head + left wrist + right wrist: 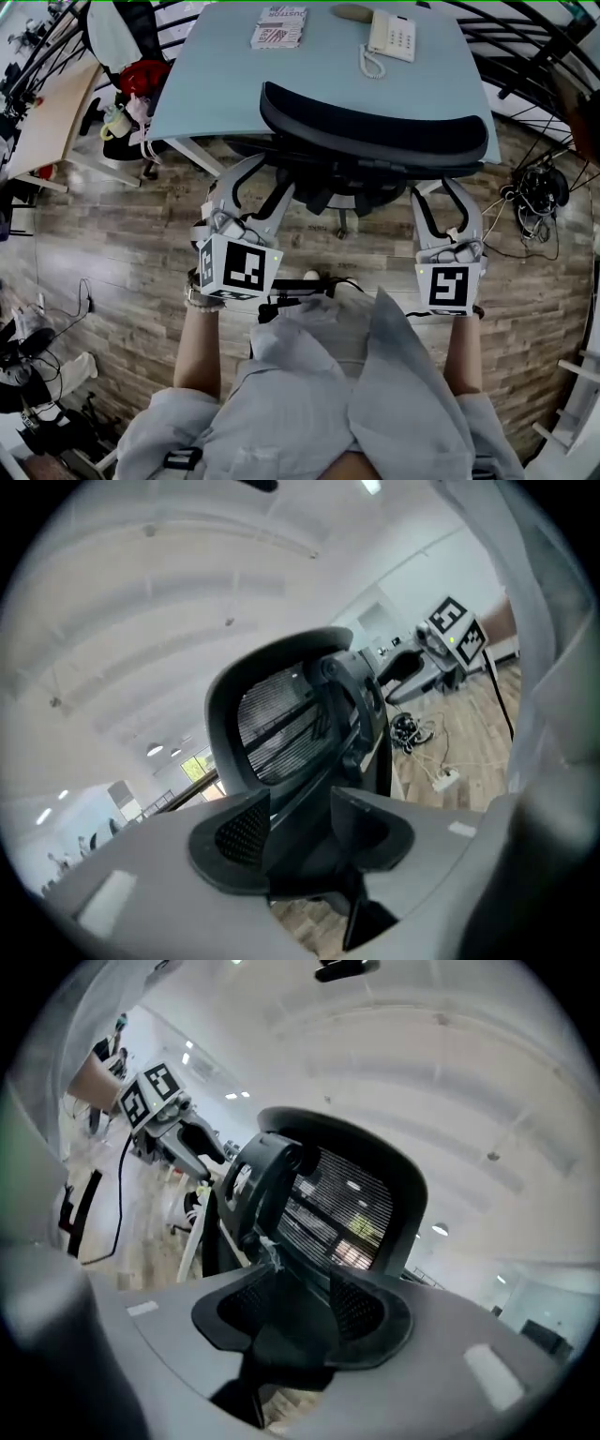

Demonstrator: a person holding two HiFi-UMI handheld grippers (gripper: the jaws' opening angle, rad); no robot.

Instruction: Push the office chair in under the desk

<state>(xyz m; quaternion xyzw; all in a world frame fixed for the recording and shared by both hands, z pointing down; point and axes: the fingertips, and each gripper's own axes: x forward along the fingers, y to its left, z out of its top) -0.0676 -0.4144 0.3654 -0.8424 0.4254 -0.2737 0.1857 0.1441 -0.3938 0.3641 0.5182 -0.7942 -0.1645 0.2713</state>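
Only head view shows desk's (225, 89) phone (391, 37); L/R gripper views: chair mesh (277, 726).

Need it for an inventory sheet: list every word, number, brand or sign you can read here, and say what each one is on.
Nothing can be quoted with certainty.
White printed booklet on the pale blue desk: dark heading, too blurred to read.
Cream corded telephone: keypad digits too small.
Left marker cube, on the left gripper, and right marker cube, on the right gripper: black-and-white square codes, no letters.
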